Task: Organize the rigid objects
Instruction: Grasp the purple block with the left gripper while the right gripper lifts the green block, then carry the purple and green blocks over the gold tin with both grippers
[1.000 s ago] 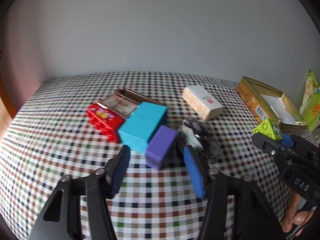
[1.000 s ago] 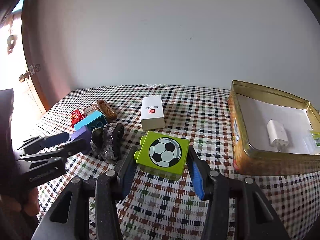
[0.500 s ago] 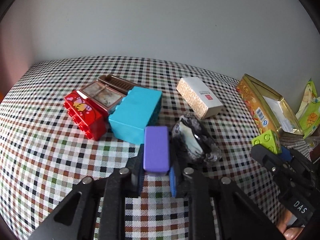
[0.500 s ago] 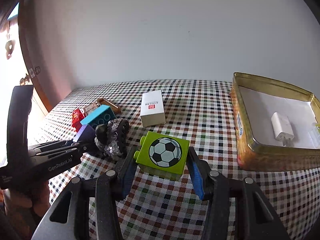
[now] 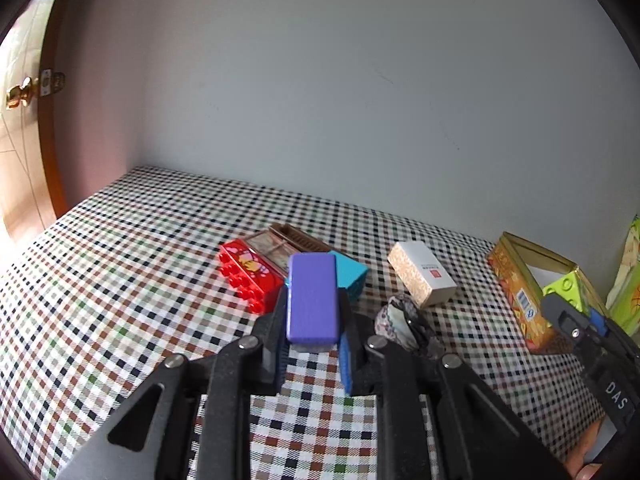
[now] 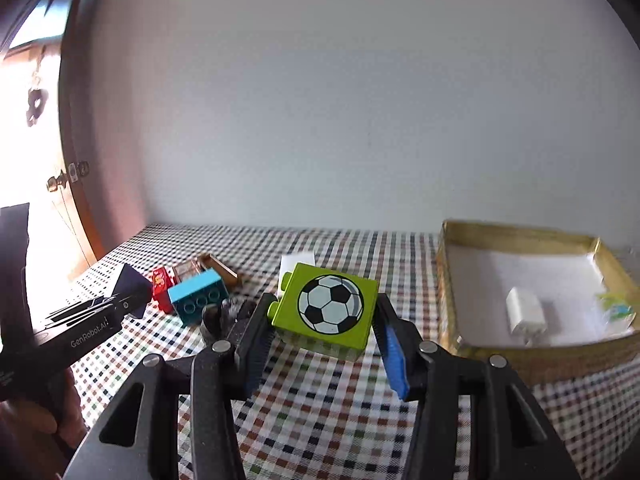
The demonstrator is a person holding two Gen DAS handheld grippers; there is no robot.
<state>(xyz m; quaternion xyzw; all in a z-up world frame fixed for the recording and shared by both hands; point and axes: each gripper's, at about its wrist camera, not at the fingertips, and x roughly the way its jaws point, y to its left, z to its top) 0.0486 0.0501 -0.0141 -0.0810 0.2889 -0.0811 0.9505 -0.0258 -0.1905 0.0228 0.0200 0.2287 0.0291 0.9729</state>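
Observation:
My left gripper (image 5: 313, 320) is shut on a purple block (image 5: 313, 298) and holds it off the checked cloth, in front of a red brick (image 5: 248, 276) and a cyan brick (image 5: 350, 276). In the right wrist view the same purple block (image 6: 130, 284) sits at that gripper's tip on the left. My right gripper (image 6: 324, 320) is shut on a green brick with a football picture (image 6: 330, 306), held above the cloth to the left of a gold tin (image 6: 536, 354).
A white and tan small box (image 5: 422, 274), a dark crumpled wheel-like toy (image 5: 404, 326) and a brown tray piece (image 5: 298, 240) lie on the checked table (image 5: 140, 280). The tin holds a white charger (image 6: 526, 314). A wall stands behind, a door (image 5: 24, 152) at the left.
The left gripper closed on the purple block and lifted it off the cloth. The right gripper rose a little with the green brick, and its view tilted up.

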